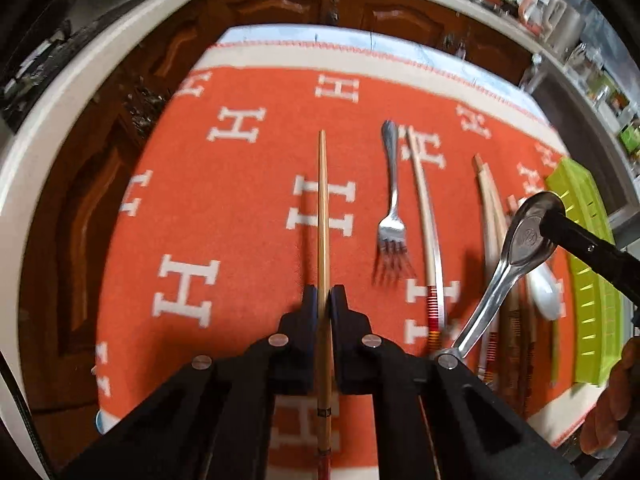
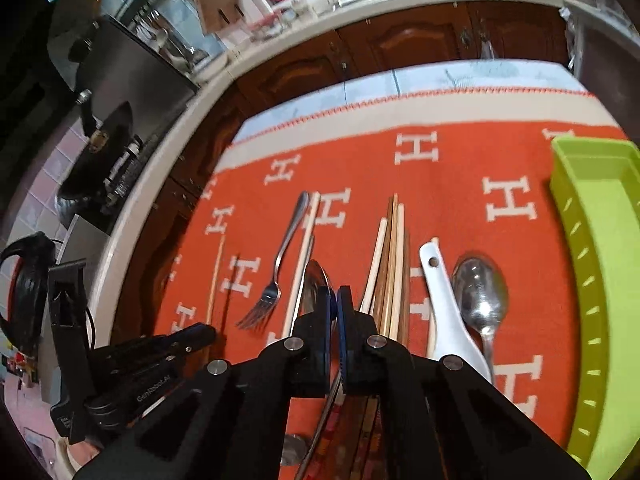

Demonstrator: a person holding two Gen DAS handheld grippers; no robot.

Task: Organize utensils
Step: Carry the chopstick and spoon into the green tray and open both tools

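My left gripper (image 1: 323,300) is shut on a single bamboo chopstick (image 1: 322,200), held above the orange cloth. My right gripper (image 2: 334,304) is shut on a metal spoon (image 2: 316,284), seen edge-on between the pads; in the left wrist view this spoon (image 1: 520,236) hangs in the air at the right. On the cloth lie a fork (image 2: 276,264), a pale chopstick (image 2: 304,248), a bundle of chopsticks (image 2: 390,264), a white ceramic spoon (image 2: 444,304) and another metal spoon (image 2: 480,292). A lime green tray (image 2: 600,280) stands at the right.
The orange cloth with white H letters (image 1: 224,208) covers the table. Brown wooden cabinets (image 1: 280,4) and a white countertop edge (image 1: 60,100) lie beyond it. A stove with a dark pan (image 2: 96,160) is at the left of the right wrist view.
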